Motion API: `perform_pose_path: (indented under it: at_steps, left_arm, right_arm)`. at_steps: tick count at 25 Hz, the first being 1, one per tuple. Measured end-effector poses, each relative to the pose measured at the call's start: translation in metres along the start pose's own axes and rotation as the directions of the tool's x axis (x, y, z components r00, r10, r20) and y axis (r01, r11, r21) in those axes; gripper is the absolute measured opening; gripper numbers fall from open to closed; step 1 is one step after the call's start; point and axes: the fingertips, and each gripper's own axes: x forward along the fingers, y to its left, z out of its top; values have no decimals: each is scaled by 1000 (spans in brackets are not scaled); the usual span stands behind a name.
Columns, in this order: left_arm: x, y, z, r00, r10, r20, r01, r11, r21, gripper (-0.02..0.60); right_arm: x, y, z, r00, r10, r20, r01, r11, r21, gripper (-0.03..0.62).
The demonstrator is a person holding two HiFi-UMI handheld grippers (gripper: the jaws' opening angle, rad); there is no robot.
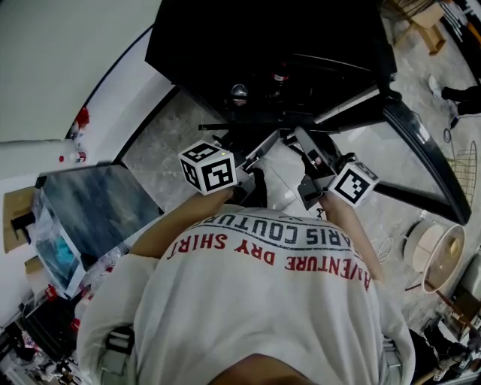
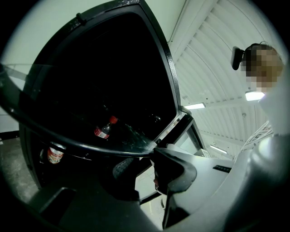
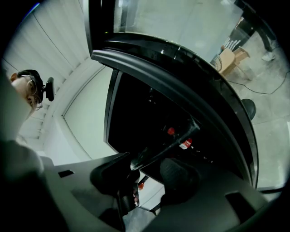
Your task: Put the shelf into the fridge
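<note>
Left claw (image 2: 142,163) grips shelf (image 2: 94,148); right claw (image 3: 149,170) straddles it.

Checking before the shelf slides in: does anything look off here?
The right gripper stands open around the edge of the shelf, while the left gripper clamps it, so only one side seems held.

1 red-capped bottle (image 2: 103,130) sits ahead of the left gripper (image 2: 142,170), above-left of its tips; a round white fan (image 1: 434,252) (maybe a lamp) stands well right of the right gripper (image 1: 301,139), a wooden stool (image 1: 425,20) far beyond it
</note>
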Motion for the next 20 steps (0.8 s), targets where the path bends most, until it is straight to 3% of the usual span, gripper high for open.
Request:
perform_pose_path:
  at_steps: [5,9,20]
  left_arm:
    - [1,2,6,1000,2,5,-2,1000,9,117]
    - [3,6,10,1000,8,9,-8,1000,15,120]
    - [9,12,19,1000,15,16,-15,1000,18,123]
  right_arm:
    - [-9,1,-12,999,-6,-45,6,1000,-11,190]
    - [-13,6,-9,999,36,-26,-35,998,55,189]
    - [-14,17,-15,993,-50,-107,28,981,-194,55]
